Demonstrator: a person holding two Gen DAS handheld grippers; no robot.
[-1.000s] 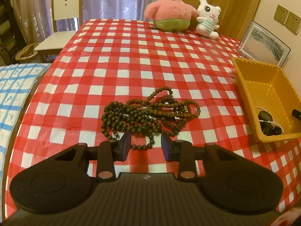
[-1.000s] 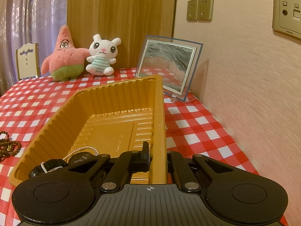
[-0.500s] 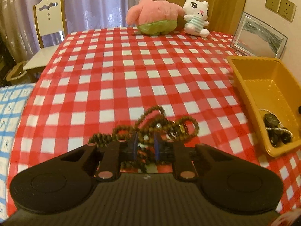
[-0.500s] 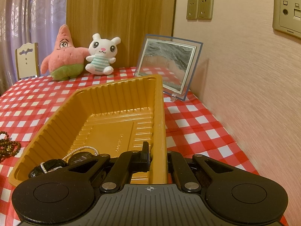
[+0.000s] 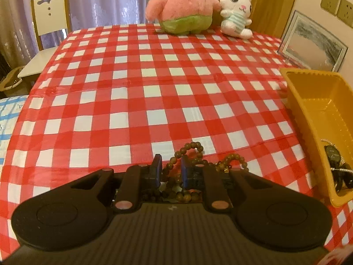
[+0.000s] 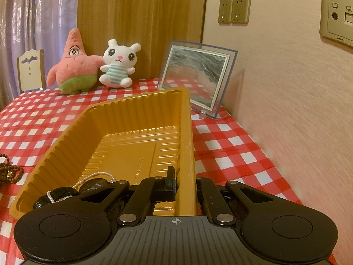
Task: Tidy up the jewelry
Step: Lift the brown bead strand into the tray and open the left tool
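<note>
A tangle of brown wooden bead strands (image 5: 189,152) lies on the red-checked tablecloth (image 5: 154,92), and my left gripper (image 5: 171,172) is shut on it, with loops showing between and beyond the fingers. The beads also show at the left edge of the right wrist view (image 6: 8,172). My right gripper (image 6: 184,181) is shut on the right rim of the yellow plastic tray (image 6: 187,132). The tray (image 5: 308,101) holds a black watch (image 6: 59,195) and a pearl strand (image 6: 97,175) at its near end.
A pink star plush (image 5: 181,6) and a white bunny plush (image 5: 236,11) sit at the table's far edge. A framed picture (image 6: 198,77) leans on the wall behind the tray. A white chair (image 5: 48,22) stands at the far left corner.
My left gripper has moved forward over the brown beads and closed on them. The right gripper has stayed clamped on the tray rim.
</note>
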